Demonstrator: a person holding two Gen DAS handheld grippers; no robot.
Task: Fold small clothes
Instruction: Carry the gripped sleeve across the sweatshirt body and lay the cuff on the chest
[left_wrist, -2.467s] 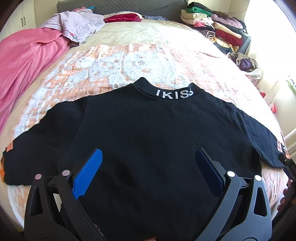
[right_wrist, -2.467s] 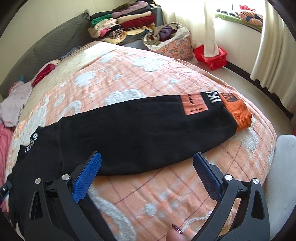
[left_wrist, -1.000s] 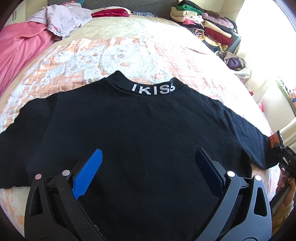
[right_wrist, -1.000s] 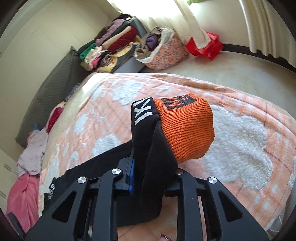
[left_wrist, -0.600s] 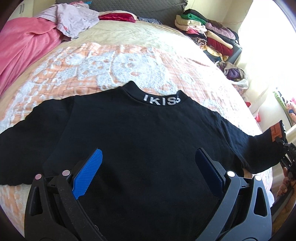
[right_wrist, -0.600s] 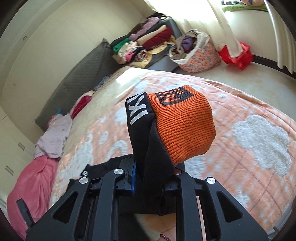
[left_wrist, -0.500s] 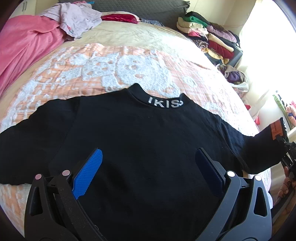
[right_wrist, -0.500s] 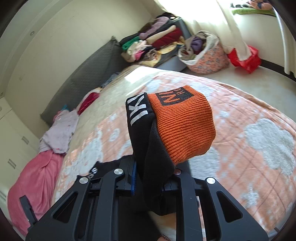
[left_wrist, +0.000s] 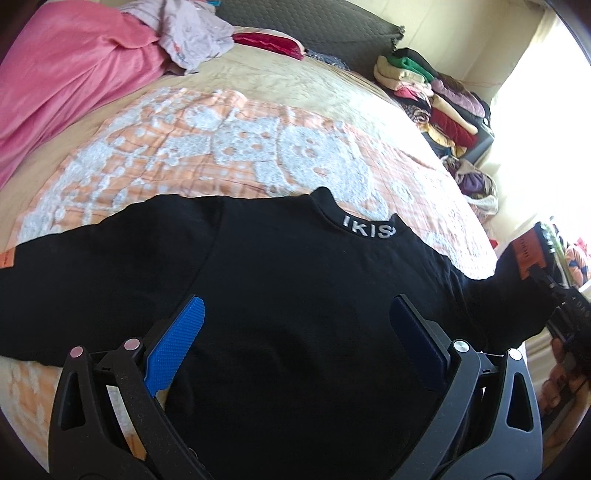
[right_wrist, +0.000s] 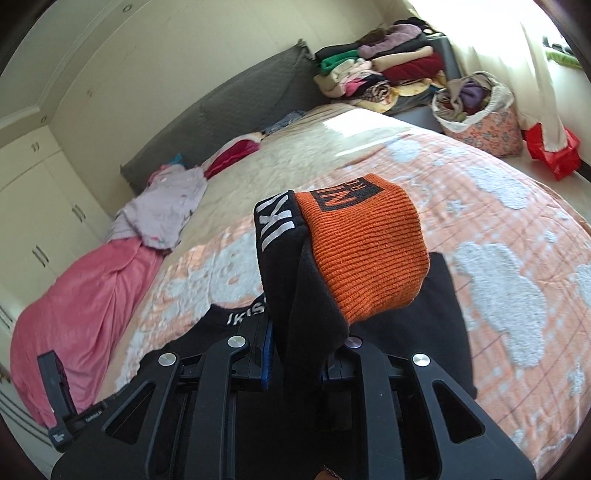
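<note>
A black sweatshirt (left_wrist: 295, 295) with a white-lettered collar (left_wrist: 369, 230) lies face down on the bed, its left sleeve stretched out flat. My left gripper (left_wrist: 295, 325) is open and empty, hovering over the shirt's lower back. My right gripper (right_wrist: 306, 365) is shut on the right sleeve (right_wrist: 306, 295) just below its orange ribbed cuff (right_wrist: 365, 251) and holds it lifted above the shirt's body. The same sleeve shows raised in the left wrist view (left_wrist: 517, 284), at the right edge.
An orange and white patterned blanket (left_wrist: 221, 147) covers the bed. A pink blanket (left_wrist: 66, 74) and loose clothes lie at the far left. Folded clothes are stacked (right_wrist: 376, 74) past the headboard, beside a floral basket (right_wrist: 480, 114) on the floor.
My right gripper has closed on the right sleeve near the cuff, lifted it off the bed and carried it inward over the shirt. The left gripper stays open over the shirt.
</note>
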